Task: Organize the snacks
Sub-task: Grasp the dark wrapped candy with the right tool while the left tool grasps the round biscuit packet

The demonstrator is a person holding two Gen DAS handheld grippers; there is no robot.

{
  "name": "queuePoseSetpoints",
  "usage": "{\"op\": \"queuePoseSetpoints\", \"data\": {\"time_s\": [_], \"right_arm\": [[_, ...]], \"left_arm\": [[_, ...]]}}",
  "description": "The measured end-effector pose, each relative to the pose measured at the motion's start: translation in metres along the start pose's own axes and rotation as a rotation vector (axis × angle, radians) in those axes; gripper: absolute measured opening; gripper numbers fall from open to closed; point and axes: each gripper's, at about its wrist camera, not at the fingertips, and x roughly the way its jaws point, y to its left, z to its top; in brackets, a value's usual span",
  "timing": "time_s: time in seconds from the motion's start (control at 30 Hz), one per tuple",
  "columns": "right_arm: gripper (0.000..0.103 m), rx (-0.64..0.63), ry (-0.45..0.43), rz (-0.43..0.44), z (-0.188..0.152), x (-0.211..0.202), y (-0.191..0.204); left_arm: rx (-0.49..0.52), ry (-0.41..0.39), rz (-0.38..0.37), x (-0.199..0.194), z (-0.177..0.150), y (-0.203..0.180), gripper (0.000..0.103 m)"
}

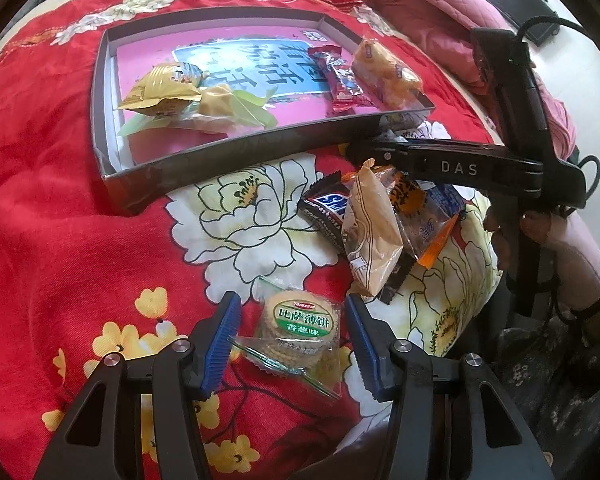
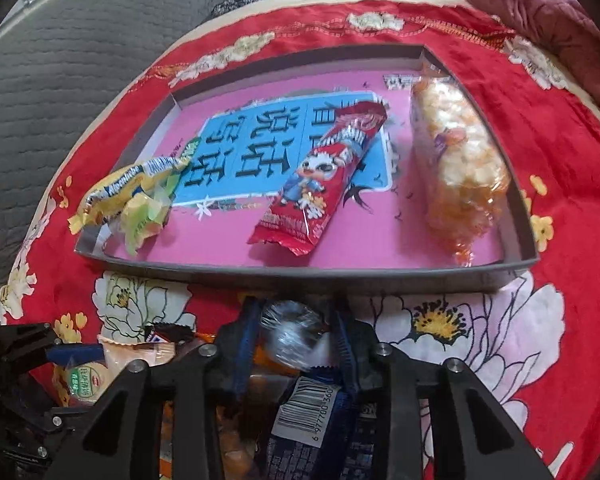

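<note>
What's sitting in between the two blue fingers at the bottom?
A round cracker pack with a green label lies on the red flowered blanket between the left gripper fingers, which stand apart and don't touch it. The left wrist view shows this.

Bright, soft daylight, shadows faint. Strong fisheye curvature, black corners in both views. Glare on clear wrappers. Wrapped snack [image 2: 290,334] between right gripper fingers blurred; barcode packet [image 2: 308,408] sharper.

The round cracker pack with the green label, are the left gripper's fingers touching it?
Apart. The left wrist view shows red cloth between each blue pad and the cracker pack.
</note>
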Motion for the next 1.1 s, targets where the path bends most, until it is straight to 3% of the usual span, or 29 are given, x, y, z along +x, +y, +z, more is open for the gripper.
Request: {"op": "queuePoseSetpoints", "data": {"time_s": [0.33, 0.43, 0.6, 0.93, 1.1], "right_arm": [[0.038, -0.002, 0.028, -0.018, 0.004, 0.004, 0.003], [0.034, 0.013, 0.006, -0.006, 0.003, 0.003, 0.001], [0.034, 0.014, -0.036, 0.002, -0.004, -0.006, -0.002], [0.033, 0.016, -0.105, 0.029, -0.014, -0.042, 0.001], [0.033, 0.03, -0.135, 0.055, -0.013, -0.055, 0.002]], "left_arm": [[-0.004, -0.005, -0.001, 0.0, 0.002, 0.0, 0.055], [-0.005, -0.017, 0.002, 0.0, 0.002, -0.001, 0.055], [-0.005, -0.024, 0.01, -0.001, 0.003, -0.001, 0.046], [-0.01, -0.05, 0.027, -0.008, 0.003, -0.001, 0.044], [-0.03, -0.102, 0.052, -0.024, 0.0, 0.003, 0.044]]}}
